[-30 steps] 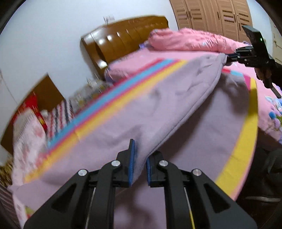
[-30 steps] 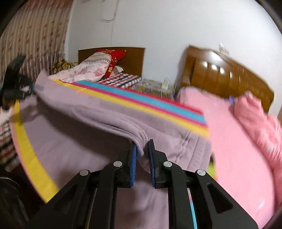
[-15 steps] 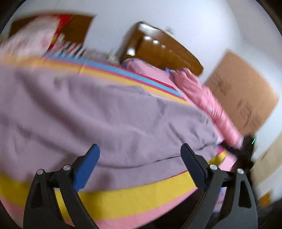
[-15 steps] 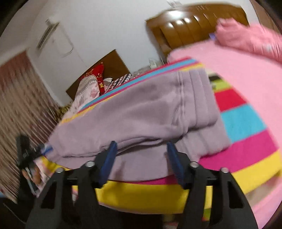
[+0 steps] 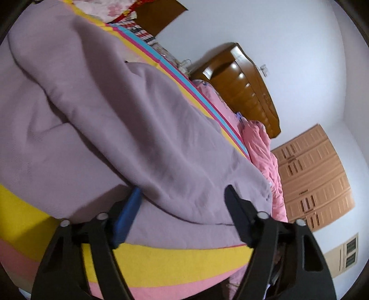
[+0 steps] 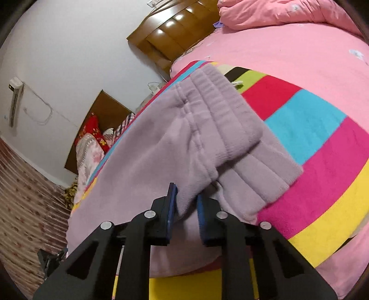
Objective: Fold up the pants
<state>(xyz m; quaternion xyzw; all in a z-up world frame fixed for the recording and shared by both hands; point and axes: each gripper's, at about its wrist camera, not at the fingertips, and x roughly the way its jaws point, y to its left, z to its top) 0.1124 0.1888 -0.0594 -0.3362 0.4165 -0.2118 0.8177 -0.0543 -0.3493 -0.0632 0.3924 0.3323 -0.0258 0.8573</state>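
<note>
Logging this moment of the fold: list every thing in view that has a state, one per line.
pants: folded over, lying on the striped blanket, waistband layers offset
left gripper: open wide, straddling the pants' edge
right gripper: part open, fabric fold between its fingers, grip unclear
striped blanket: spread flat on the bed
pink quilt: bunched near the headboard
wardrobe: doors closed

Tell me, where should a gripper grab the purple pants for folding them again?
Probably at the ribbed waistband of the pants, coming from the bed's near edge. That end lies in thick, stacked layers, with an edge the right gripper is already around.
</note>
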